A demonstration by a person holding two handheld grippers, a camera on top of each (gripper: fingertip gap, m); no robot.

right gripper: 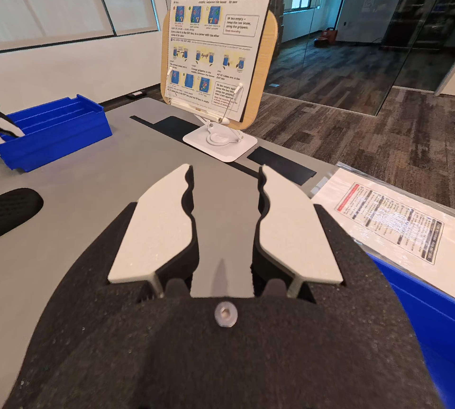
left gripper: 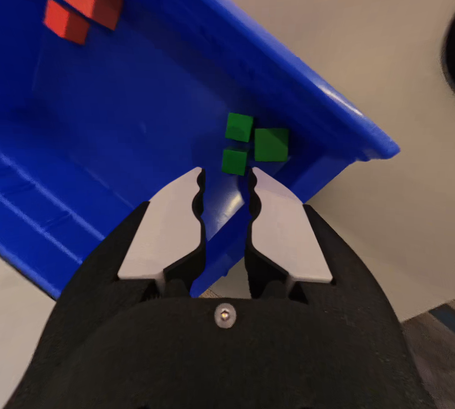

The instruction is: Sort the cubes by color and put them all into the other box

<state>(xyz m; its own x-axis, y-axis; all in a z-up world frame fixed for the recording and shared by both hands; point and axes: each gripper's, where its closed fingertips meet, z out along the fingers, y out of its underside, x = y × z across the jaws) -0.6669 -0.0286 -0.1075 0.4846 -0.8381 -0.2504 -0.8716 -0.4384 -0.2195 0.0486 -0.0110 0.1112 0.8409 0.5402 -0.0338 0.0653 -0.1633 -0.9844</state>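
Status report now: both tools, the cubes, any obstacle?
Left tool open, empty, above green cubes in blue box. Right tool open, empty, over table. No obstacle seen.

Cubes sorted inside the blue box [left gripper: 123, 150]

Three green cubes [left gripper: 248, 144] huddle in one corner, a cluster of red cubes [left gripper: 78, 0] sits well apart along the same wall.

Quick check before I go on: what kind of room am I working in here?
Likely an office or lab data-collection station: grey table, instruction sheet on a stand, glass partition with carpeted floor beyond, and blue bins for cube sorting.
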